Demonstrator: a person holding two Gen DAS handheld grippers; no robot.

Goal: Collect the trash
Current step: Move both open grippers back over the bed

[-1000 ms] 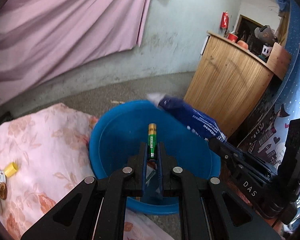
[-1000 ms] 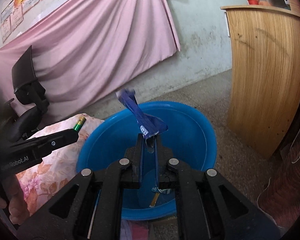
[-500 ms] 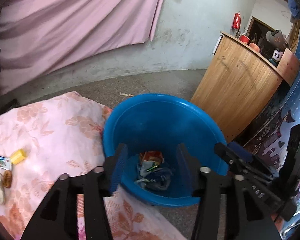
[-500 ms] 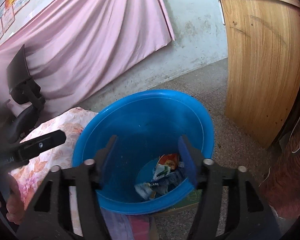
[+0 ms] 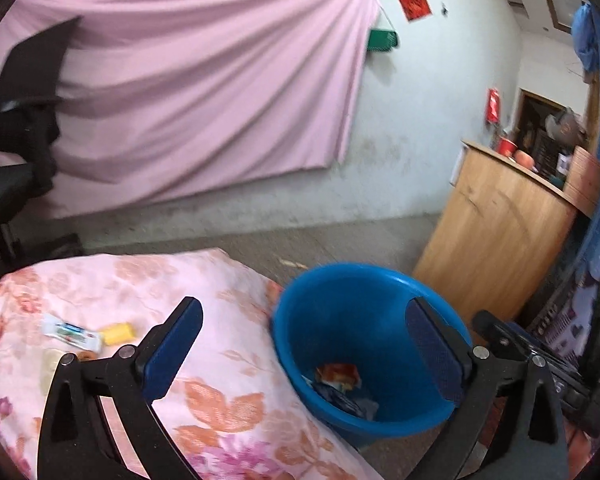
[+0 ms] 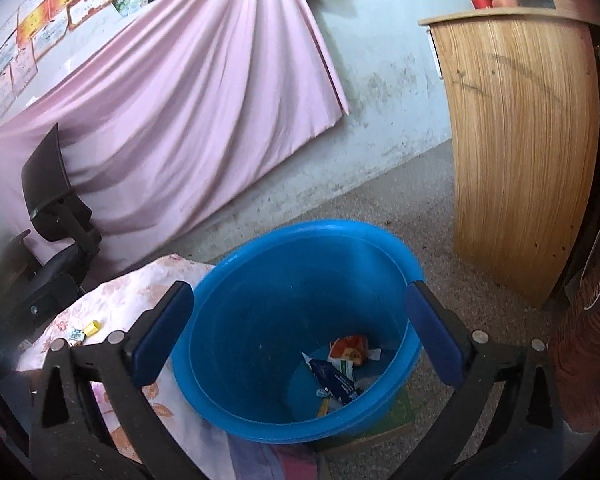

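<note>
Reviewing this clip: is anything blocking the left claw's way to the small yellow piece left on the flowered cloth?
Nothing visible does. The left claw is open and empty, and the yellow piece lies exposed on the flowered cloth, beside a small white packet. Only bare cloth lies between. The blue bin sits off to the right.

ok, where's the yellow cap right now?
Left of the blue bucket, on the floral cloth: the yellow cap lies beside a small white packet.
</note>
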